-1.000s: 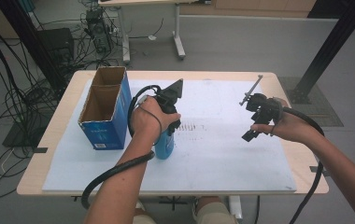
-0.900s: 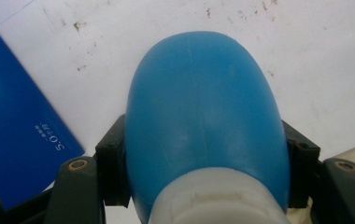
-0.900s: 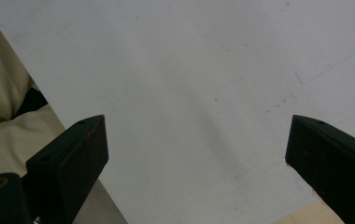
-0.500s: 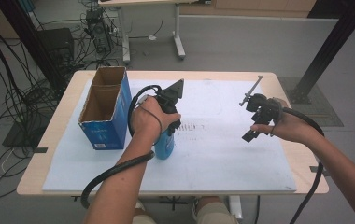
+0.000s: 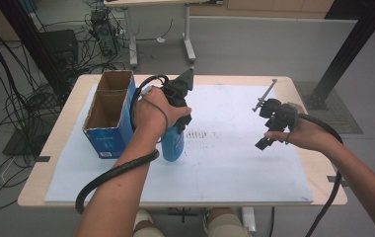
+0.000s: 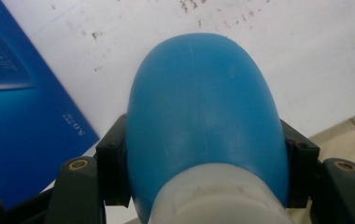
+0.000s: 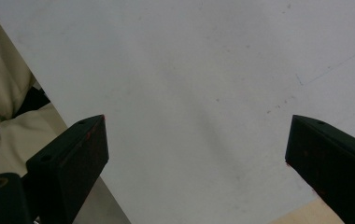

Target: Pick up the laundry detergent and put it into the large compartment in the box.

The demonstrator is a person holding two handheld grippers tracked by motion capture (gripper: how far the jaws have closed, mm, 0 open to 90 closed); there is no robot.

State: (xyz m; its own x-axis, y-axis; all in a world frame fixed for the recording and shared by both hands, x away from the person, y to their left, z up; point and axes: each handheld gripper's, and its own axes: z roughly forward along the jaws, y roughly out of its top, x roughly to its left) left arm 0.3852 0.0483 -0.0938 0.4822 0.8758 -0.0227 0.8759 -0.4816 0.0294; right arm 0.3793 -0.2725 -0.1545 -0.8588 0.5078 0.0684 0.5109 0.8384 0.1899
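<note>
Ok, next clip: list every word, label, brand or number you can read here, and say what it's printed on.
Blue box: a white label low on the side facing the camera in the high view, too small to read.
Blue box: a short line of small white print in the left gripper view, blurred, not readable.
Blue bottle, held in the left gripper: no text visible.
White mat: dark smudges, no writing.

Left claw (image 5: 175,129) clamped around a blue bottle (image 6: 203,121), pointing down; right claw (image 7: 196,163) gaping, empty, raised.
</note>
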